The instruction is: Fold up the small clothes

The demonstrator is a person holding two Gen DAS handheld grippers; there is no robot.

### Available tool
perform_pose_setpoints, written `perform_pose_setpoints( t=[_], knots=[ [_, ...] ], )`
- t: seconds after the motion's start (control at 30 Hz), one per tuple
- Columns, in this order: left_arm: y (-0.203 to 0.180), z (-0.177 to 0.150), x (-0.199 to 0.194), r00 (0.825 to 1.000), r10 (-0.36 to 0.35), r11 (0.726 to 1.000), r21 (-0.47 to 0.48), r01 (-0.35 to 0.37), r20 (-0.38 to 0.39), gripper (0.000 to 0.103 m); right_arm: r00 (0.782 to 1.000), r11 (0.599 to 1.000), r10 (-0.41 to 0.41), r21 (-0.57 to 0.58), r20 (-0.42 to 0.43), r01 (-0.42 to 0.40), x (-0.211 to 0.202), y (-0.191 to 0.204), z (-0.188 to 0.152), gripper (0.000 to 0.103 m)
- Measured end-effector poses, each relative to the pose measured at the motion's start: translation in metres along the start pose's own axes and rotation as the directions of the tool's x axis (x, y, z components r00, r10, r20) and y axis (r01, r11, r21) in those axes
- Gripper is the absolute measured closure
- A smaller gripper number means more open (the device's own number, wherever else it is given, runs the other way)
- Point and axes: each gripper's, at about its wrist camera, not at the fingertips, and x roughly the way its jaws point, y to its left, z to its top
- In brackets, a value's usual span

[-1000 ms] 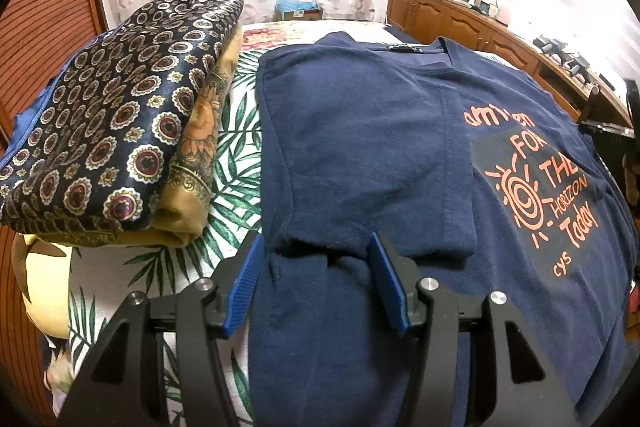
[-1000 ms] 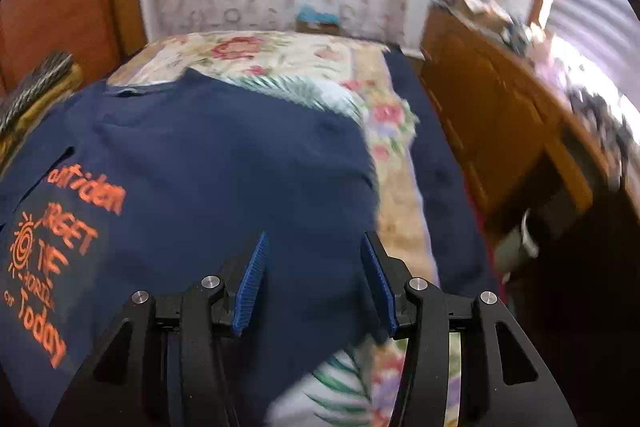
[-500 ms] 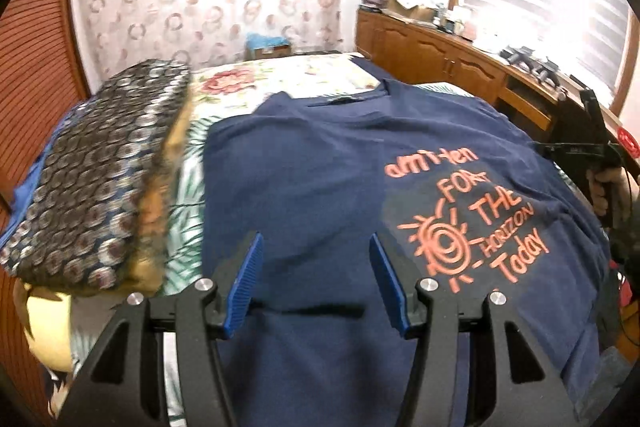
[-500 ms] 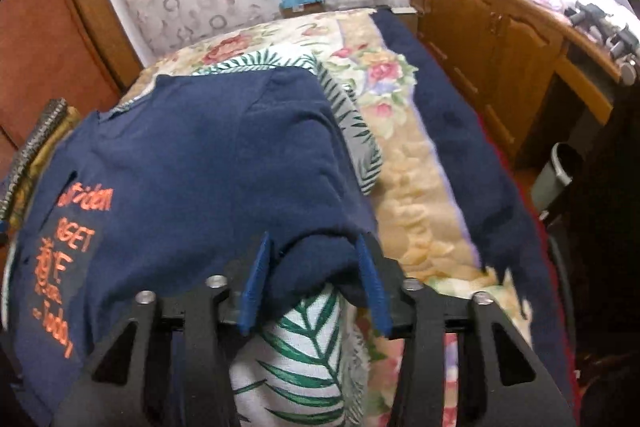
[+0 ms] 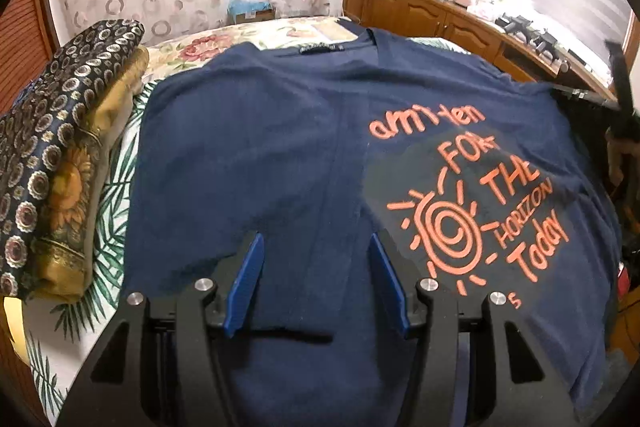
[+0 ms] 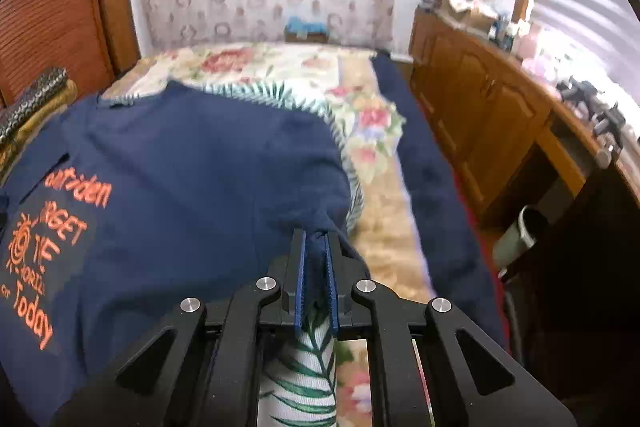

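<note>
At the bed's right side our right claw (image 6: pixel 316 251) is closing on the navy T-shirt (image 6: pixel 192 179) edge, shirt stretching leftward; left claw (image 5: pixel 316 267) hovers apart.

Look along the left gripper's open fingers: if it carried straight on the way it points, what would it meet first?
Most likely the navy T-shirt. The left gripper tilts down over it with nothing between the fingers, so the folded-over plain part left of the orange print lies ahead. Depth is uncertain.
</note>
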Motion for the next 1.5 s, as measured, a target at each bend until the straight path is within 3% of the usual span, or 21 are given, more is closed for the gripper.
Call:
perform_pose_setpoints(
  t=[0.13, 0.33, 0.5, 0.67, 0.77, 0.87, 0.9, 1.17, 1.27, 1.33, 1.43, 1.5],
  knots=[
    [-0.008, -0.002, 0.001, 0.999, 0.038, 0.999, 0.039, -0.038, 0.002, 0.049, 0.999, 1.000, 0.000, 0.023, 0.054, -0.002, -0.008, -0.003, 0.009, 0.096],
    [-0.009, -0.002, 0.002, 0.999, 0.042, 0.998, 0.044, -0.042, 0.003, 0.048, 0.983, 0.991, 0.130, -0.040, 0.133, -0.125, -0.031, 0.029, 0.021, 0.097],
    [-0.011, -0.002, 0.002, 0.999, 0.039, 0.998, 0.043, -0.039, 0.002, 0.047, 0.969, 0.968, 0.233, -0.113, 0.087, -0.223, -0.033, 0.071, 0.010, 0.097],
    [-0.011, -0.003, 0.002, 0.999, 0.038, 0.998, 0.042, -0.038, 0.003, 0.046, 0.967, 0.958, 0.254, -0.131, -0.025, -0.255, -0.010, 0.095, -0.023, 0.096],
    [-0.011, -0.002, 0.003, 0.999, 0.039, 0.998, 0.042, -0.039, 0.002, 0.046, 0.968, 0.960, 0.246, -0.122, -0.052, -0.251, -0.007, 0.098, -0.036, 0.091],
    [-0.011, -0.003, 0.003, 0.999, 0.038, 0.998, 0.042, -0.038, 0.003, 0.046, 0.972, 0.967, 0.230, -0.108, -0.039, -0.233, -0.019, 0.091, -0.039, 0.066],
    [-0.012, -0.003, 0.002, 0.999, 0.038, 0.998, 0.042, -0.038, 0.003, 0.046, 0.972, 0.967, 0.233, -0.096, -0.026, -0.234, -0.026, 0.087, -0.039, 0.062],
    [-0.010, -0.002, 0.003, 0.999, 0.039, 0.998, 0.042, -0.039, 0.003, 0.045, 0.987, 0.989, 0.148, -0.006, 0.064, -0.148, -0.053, 0.035, -0.032, 0.055],
    [-0.011, -0.002, 0.003, 0.999, 0.039, 0.998, 0.042, -0.039, 0.003, 0.045, 0.992, 0.992, 0.123, 0.017, 0.036, -0.124, -0.035, 0.022, -0.027, 0.055],
    [-0.011, -0.003, 0.002, 0.999, 0.039, 0.998, 0.042, -0.039, 0.003, 0.045, 0.992, 0.991, 0.120, 0.060, -0.028, -0.118, -0.012, 0.011, -0.025, 0.055],
    [-0.011, -0.003, 0.002, 0.999, 0.039, 0.998, 0.042, -0.039, 0.003, 0.045, 0.983, 0.984, 0.157, 0.095, -0.092, -0.148, 0.012, 0.008, -0.027, 0.055],
    [-0.011, -0.003, 0.003, 0.999, 0.039, 0.998, 0.042, -0.039, 0.003, 0.045, 0.986, 0.987, 0.145, 0.081, -0.084, -0.138, 0.015, 0.011, -0.027, 0.054]
  ],
)
